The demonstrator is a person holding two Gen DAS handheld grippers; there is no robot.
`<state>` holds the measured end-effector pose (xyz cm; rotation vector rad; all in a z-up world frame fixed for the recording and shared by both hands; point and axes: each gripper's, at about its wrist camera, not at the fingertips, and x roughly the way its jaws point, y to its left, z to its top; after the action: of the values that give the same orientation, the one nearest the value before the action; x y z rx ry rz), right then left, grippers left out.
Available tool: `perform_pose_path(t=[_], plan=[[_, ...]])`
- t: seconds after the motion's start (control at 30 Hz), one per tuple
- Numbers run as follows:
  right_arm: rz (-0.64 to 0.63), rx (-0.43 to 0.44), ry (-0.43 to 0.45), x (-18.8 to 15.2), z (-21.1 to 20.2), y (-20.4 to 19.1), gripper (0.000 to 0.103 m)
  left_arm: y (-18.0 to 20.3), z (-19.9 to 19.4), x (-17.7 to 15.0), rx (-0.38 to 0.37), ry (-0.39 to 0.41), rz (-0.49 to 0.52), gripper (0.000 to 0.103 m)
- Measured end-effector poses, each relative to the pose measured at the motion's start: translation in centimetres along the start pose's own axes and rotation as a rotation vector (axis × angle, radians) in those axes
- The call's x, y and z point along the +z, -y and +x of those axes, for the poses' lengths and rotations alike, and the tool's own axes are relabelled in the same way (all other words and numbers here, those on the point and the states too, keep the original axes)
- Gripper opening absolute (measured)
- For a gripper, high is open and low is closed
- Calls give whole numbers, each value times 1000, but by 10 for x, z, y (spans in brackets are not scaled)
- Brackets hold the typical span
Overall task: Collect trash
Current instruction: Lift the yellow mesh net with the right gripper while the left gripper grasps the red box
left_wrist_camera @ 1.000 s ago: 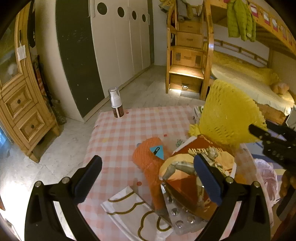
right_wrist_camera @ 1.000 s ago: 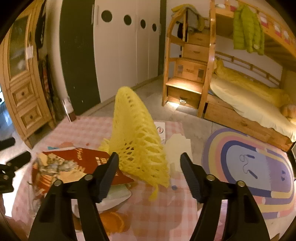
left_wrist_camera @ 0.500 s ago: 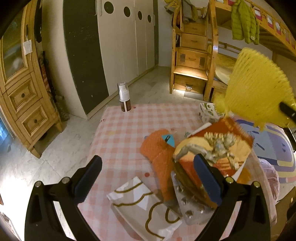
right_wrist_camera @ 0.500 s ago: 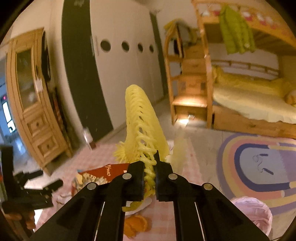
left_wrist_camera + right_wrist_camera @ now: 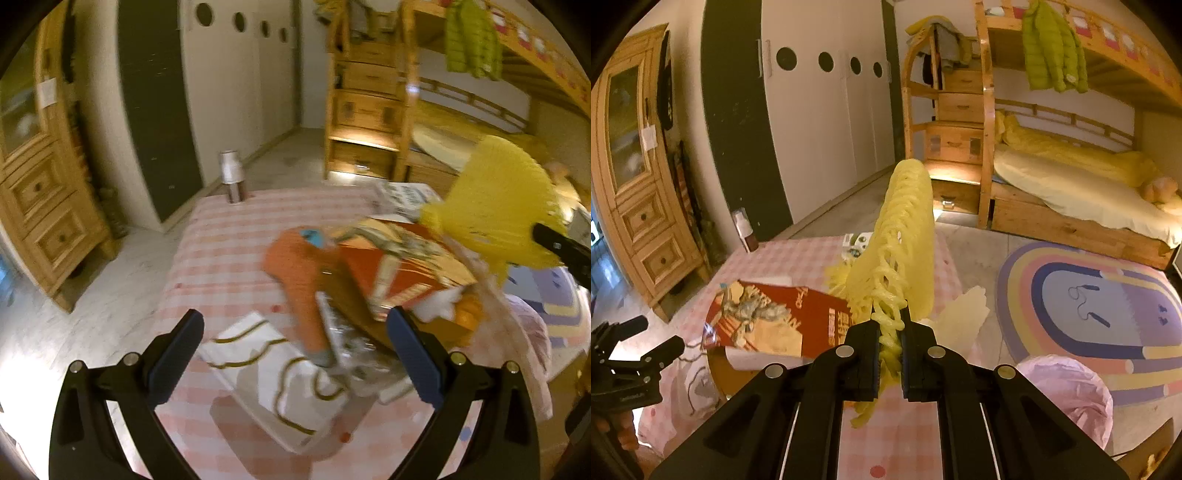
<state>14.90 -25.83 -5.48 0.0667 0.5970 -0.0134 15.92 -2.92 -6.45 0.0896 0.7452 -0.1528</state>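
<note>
A pink checked surface point(image 5: 798, 254) in a bedroom. My right gripper point(image 5: 889, 332) is clamped on a yellow foam net sleeve point(image 5: 901, 236), lifted above it. My left gripper point(image 5: 291, 350) hangs wide apart, empty, over littered wrappers point(image 5: 284, 376).

one yellow foam net point(image 5: 901, 236), one red box point(image 5: 775, 317), one bottle point(image 5: 232, 177)

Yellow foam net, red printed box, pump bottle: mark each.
yellow foam net point(image 5: 905, 236): right wrist view, mid mesh above the jaws.
red printed box point(image 5: 775, 317): right wrist view, printed top face.
pump bottle point(image 5: 232, 181): left wrist view, body below cap.
</note>
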Motion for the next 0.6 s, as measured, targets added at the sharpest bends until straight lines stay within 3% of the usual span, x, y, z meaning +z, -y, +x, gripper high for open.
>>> perform_pose_path(t=[0.33, 0.5, 0.57, 0.6], plan=[[-108, -61, 4, -8, 1, -10, 8, 19, 10, 8, -180, 11, 33, 68], [-149, -99, 28, -11, -2, -9, 8, 24, 26, 20, -200, -5, 23, 68], [-152, -102, 30, -11, -2, -8, 8, 26, 33, 23, -224, -22, 13, 72], [-152, -102, 28, -11, -2, -8, 8, 26, 35, 25, -235, -26, 10, 79]])
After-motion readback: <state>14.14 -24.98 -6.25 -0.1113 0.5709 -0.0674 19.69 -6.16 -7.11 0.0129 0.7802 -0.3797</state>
